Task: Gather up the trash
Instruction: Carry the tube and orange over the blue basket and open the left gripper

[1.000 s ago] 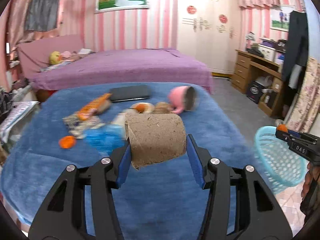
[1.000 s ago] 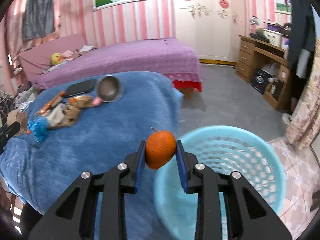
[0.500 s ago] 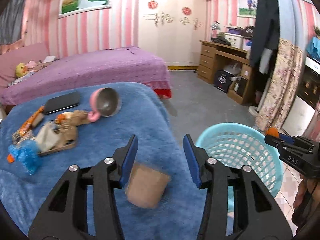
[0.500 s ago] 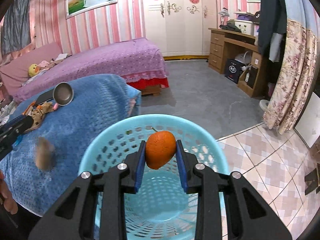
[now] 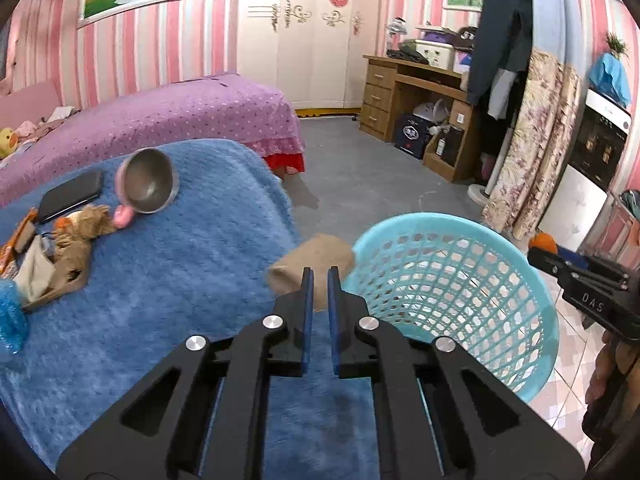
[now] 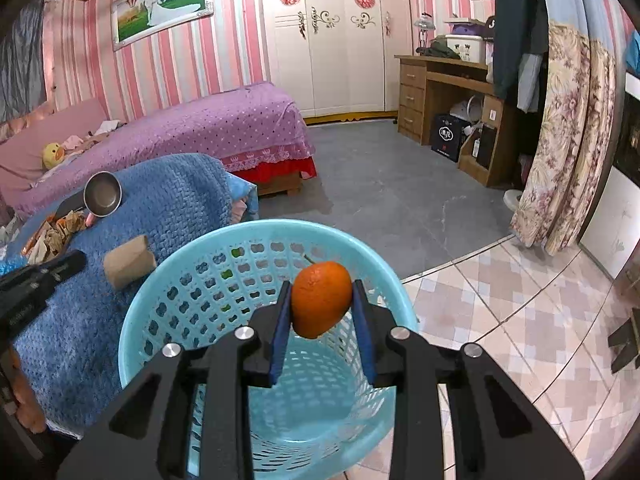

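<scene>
Orange fruit (image 6: 321,299) pinched in R fingers (image 6: 320,316) | basket (image 6: 256,236) directly below | L fingers (image 5: 319,312) just closed, empty

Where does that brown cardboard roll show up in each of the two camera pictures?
Left wrist view: the cardboard roll sits at centre, just beyond the shut left gripper, on the blue blanket.
Right wrist view: the roll is at left, on the blanket beside the basket.
Shared landmark: the turquoise basket, immediately right of the roll in both.
</scene>
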Tool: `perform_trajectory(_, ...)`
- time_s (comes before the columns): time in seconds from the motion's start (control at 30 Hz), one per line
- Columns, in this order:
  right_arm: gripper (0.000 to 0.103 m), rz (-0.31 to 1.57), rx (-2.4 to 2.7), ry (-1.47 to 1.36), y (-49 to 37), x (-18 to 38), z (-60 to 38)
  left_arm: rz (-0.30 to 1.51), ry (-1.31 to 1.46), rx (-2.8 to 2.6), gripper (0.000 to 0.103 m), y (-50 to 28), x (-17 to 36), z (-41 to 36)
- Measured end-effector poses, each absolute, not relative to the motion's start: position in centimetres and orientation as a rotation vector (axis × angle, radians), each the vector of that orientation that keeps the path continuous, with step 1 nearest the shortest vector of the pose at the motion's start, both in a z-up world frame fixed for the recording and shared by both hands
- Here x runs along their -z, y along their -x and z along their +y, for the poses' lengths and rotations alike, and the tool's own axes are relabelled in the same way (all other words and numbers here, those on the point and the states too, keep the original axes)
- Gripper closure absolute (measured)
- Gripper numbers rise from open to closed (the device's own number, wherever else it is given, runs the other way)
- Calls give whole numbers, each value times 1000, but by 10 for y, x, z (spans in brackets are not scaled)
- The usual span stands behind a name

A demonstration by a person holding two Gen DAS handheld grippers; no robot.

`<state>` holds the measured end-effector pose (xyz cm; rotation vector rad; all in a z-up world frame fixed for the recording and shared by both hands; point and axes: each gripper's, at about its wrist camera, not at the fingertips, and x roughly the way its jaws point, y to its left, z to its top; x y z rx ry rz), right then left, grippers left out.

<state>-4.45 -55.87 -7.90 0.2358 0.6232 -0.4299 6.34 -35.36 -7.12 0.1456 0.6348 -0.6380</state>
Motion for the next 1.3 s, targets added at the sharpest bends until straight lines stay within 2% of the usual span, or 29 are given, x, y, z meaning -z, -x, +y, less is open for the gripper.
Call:
perform_trajectory(0.17, 73, 614, 423, -267, 49, 88, -558, 632, -139, 535, 97, -87, 65, -308)
perform_trajectory(0.33, 73, 612, 410, -289, 46, 92, -554, 676, -107, 520, 97, -103, 70, -295)
perform_trajectory(0.4, 73, 615, 404, -274, 45, 92, -549, 695, -114, 543, 84, -104, 73, -302)
perform_trajectory(0.47, 73, 617, 405, -268, 45, 92, -549, 705, -128, 555, 31, -105, 76, -311)
perform_trajectory(0.53, 73, 619, 411, -273, 45, 91, -550, 697, -143, 562, 20, -102, 78, -320)
perform_trajectory(0.73, 73, 627, 425, -278, 45, 91, -555, 734, -179, 640, 15, -117, 85, -354)
perform_trajectory(1.0, 73, 638, 446, -287, 45, 94, -561, 824, -235, 712, 18, -138, 114, -387)
perform_trajectory(1.07, 73, 641, 449, -287, 45, 95, -562, 841, -239, 724, 31, -141, 121, -388)
perform_trajectory(1.13, 73, 643, 448, -286, 44, 96, -562, 846, -229, 740, 39, -142, 123, -388)
perform_trajectory(1.17, 73, 644, 446, -287, 43, 97, -562, 842, -234, 745, 49, -141, 124, -389)
perform_trajectory(1.3, 73, 647, 439, -286, 41, 99, -560, 824, -255, 767, 58, -136, 125, -391)
